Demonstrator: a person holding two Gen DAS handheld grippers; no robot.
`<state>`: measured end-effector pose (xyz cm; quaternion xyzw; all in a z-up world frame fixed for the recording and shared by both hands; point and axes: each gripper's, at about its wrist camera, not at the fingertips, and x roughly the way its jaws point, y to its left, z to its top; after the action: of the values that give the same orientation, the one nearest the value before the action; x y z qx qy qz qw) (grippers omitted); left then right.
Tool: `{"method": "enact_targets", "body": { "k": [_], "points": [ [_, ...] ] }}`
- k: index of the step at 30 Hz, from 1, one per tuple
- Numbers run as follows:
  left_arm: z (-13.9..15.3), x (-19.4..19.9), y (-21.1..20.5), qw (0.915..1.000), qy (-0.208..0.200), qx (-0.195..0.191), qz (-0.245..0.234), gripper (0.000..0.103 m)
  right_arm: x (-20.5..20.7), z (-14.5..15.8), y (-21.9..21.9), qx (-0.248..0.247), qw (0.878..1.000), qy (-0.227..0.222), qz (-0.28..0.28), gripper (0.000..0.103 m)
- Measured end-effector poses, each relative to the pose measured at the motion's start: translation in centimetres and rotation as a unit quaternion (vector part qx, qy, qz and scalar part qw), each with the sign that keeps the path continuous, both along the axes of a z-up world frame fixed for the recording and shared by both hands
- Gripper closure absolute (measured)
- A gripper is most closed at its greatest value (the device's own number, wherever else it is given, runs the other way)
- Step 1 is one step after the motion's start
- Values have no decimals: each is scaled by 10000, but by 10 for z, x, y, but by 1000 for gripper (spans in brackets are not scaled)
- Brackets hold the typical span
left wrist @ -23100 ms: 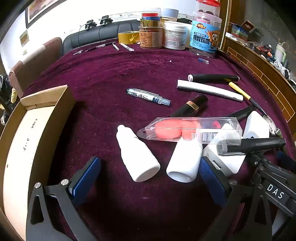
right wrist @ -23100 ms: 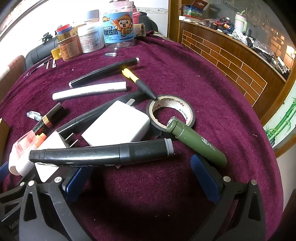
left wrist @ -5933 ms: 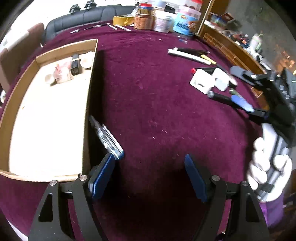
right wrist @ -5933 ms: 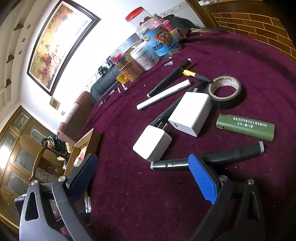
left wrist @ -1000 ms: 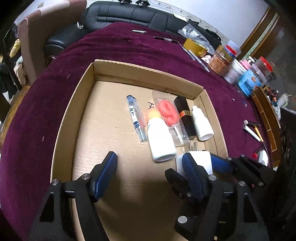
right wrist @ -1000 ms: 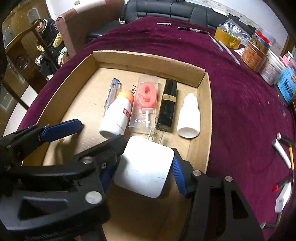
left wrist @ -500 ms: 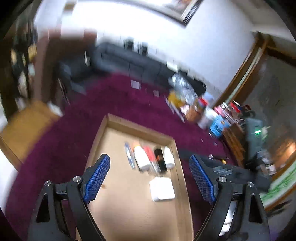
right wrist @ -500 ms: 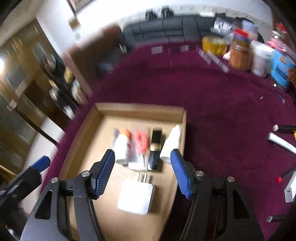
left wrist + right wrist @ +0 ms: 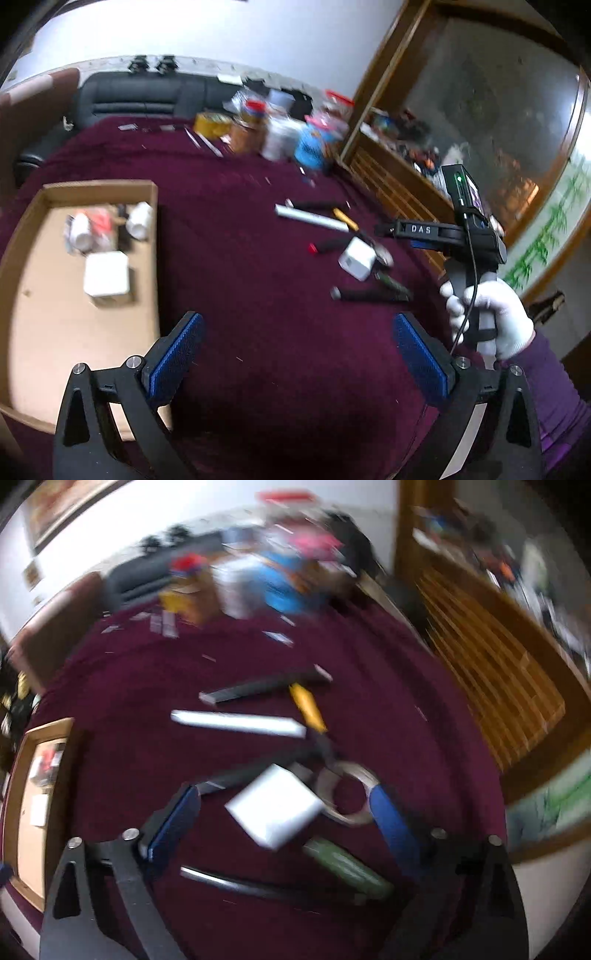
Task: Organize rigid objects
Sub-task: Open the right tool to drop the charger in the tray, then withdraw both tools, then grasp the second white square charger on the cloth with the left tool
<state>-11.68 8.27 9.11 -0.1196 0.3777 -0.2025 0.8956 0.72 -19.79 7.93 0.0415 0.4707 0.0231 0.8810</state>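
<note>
White charger [image 9: 273,806] lying between the right gripper [image 9: 286,819] fingers, lower centre
Both grippers gaping wide, gripping nothing; left gripper [image 9: 299,354] hovering over cloth beside the box [image 9: 99,184].

Black frames, blue fingers [image 9: 173,354] — white glove [image 9: 491,314], purple sleeve [image 9: 554,384].

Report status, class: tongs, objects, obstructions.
Both tongs open, empty: left, right. One white charger sits in cardboard box; second charger lies ahead of right tongs. Tape roll touches it.

"DAS" in white on black right claw [image 9: 421,229] body; nothing else legible.
</note>
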Motion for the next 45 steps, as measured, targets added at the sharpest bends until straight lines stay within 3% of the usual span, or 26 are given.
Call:
{"method": "enact_targets", "body": {
  "k": [5, 9, 12, 15, 18, 21, 23, 24, 28, 31, 34, 38, 45],
  "points": [
    [-7, 8, -1, 9988, 420, -159, 204, 3, 15, -19, -26, 418, 9990, -2, -134, 10],
    [-13, 0, 13, 9961, 657, -293, 506, 3, 37, -28, -14, 573, 9983, 27, 68, 10],
    [-18, -4, 24, 9947, 699, -314, 685, 3, 46, -49, 7, 867, 9944, 470, 372, 9],
    [-25, -5, 27, 9938, 727, -339, 773, 3, 34, -52, 33, 659, 9947, 428, 663, 9],
    [-34, 0, 23, 9935, 823, -372, 693, 3, 15, -52, 66, 1509, 9735, 713, 1564, 9],
    [-40, 2, 15, 9938, 904, -326, 564, 3, -9, -46, 106, 1871, 9446, 817, 2569, 9],
    [-40, 1, 13, 9941, 917, -271, 511, 3, -22, -35, 113, 2009, 9342, 685, 2867, 9],
    [-41, 1, 13, 9942, 926, -240, 488, 3, -24, -28, 112, 2025, 9343, 574, 2878, 9],
    [-39, 8, 9, 9944, 931, -120, 476, 3, -31, -6, 75, 1719, 9595, 39, 2232, 9],
    [-37, 25, 1, 9939, 926, -5, 593, 3, -35, -4, 44, 1644, 9713, -112, 1716, 9],
    [-38, 51, -9, 9924, 934, 49, 794, 3, -35, -9, 20, 1745, 9748, -100, 1388, 9],
    [-51, 89, -28, 9883, 995, 514, 1032, 3, -44, -11, -11, 1812, 9777, -158, 1053, 9],
    [-80, 132, -70, 9802, 1142, 1362, 869, 3, -48, -17, -60, 1696, 9832, -262, 626, 9]
  ]
}}
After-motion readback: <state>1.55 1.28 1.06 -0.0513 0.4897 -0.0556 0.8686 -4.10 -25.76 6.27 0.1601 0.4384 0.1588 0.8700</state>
